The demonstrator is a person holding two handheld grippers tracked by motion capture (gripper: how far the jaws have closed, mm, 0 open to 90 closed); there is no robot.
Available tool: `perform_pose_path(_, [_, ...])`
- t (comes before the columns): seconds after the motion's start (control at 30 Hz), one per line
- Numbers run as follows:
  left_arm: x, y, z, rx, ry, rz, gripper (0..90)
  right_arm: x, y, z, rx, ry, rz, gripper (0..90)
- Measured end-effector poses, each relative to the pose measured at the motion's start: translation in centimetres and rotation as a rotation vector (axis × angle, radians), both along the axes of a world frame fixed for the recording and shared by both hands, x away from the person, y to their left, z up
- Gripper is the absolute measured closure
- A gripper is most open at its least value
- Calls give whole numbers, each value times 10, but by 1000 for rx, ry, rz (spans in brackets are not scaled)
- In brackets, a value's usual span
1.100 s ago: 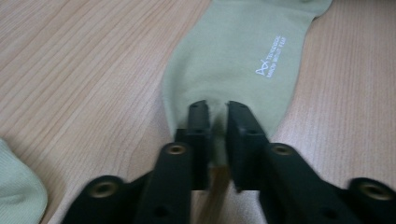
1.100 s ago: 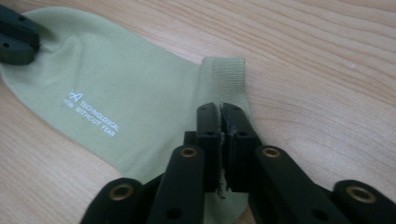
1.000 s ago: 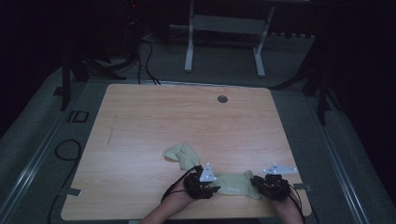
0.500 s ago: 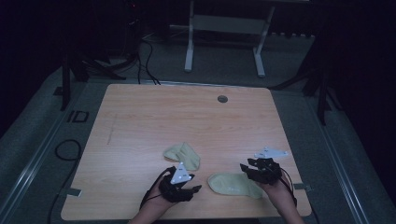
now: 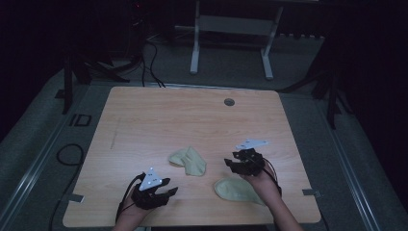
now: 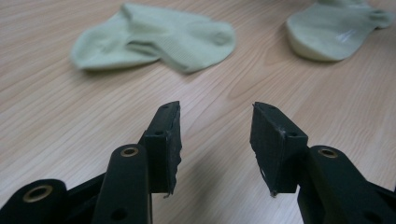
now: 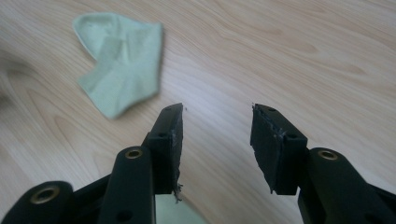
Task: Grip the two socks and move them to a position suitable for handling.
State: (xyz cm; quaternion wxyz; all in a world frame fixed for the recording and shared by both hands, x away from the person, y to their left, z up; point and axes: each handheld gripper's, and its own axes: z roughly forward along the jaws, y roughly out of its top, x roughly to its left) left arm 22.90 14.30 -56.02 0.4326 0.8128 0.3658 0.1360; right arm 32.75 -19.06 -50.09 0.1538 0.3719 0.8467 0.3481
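Left gripper (image 5: 169, 191): jaws just opened, empty, near-left of folded sock (image 5: 188, 161). Folded sock: mid-table (image 5: 144, 115). Flat sock (image 5: 235, 190): near-right of folded sock. Right gripper (image 5: 231, 164): jaws just opened, empty, right of it. Step: both socks released. Next likely: regrasp.

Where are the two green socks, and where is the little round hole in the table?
Folded sock (image 5: 188, 161), high view, middle of its crumpled body.
Flat sock (image 5: 235, 189), high view, its bare part beside the right hand.
Round hole (image 5: 229, 102), high view, its centre, near the table's far edge.
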Motion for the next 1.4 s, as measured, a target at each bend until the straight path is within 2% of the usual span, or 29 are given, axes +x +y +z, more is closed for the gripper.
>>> perform_pose_path(0.23, [-7,17,-4,-8,5,30,526,16,42,-3,-13,26,50,502])
perform_pose_path(0.4, [-8,19,-5,-22,10,47,526,25,72,-9,1,56,81,458])
perform_pose_path(0.6, [-9,17,-8,-13,10,45,524,35,105,-23,-7,96,89,402])
perform_pose_path(0.7, [-9,17,-8,-19,5,46,523,40,114,-29,-14,110,87,382])
perform_pose_path(0.8, [-10,18,-8,-32,11,50,508,47,129,-39,-38,143,89,374])
perform_pose_path(0.97, [-11,19,-9,-28,7,47,508,53,146,-48,-77,133,66,368])
perform_pose_path(1.03, [-11,20,-8,-32,4,55,508,53,150,-51,-69,136,59,362])
perform_pose_path(1.13, [-10,20,-9,-32,3,62,508,50,153,-52,-103,102,60,394])
perform_pose_path(1.17, [-10,20,-9,-31,3,63,508,47,155,-53,-138,68,67,447])
perform_pose_path(1.23, [-10,20,-10,-28,3,63,508,46,155,-53,-140,61,71,583])
perform_pose_path(1.27, [-10,20,-9,-26,2,63,508,45,155,-52,-147,55,80,626])
perform_pose_path(1.3, [-10,20,-9,-26,2,63,508,45,155,-52,-147,55,80,626])
perform_pose_path(1.33, [-11,20,-9,-25,-4,64,508,45,155,-52,-147,54,85,667])
perform_pose_path(1.37, [-10,20,-9,-25,-7,66,508,45,157,-51,-163,42,94,744])
perform_pose_path(1.4, [-10,20,-9,-27,-8,66,508,46,157,-50,-171,48,94,759])
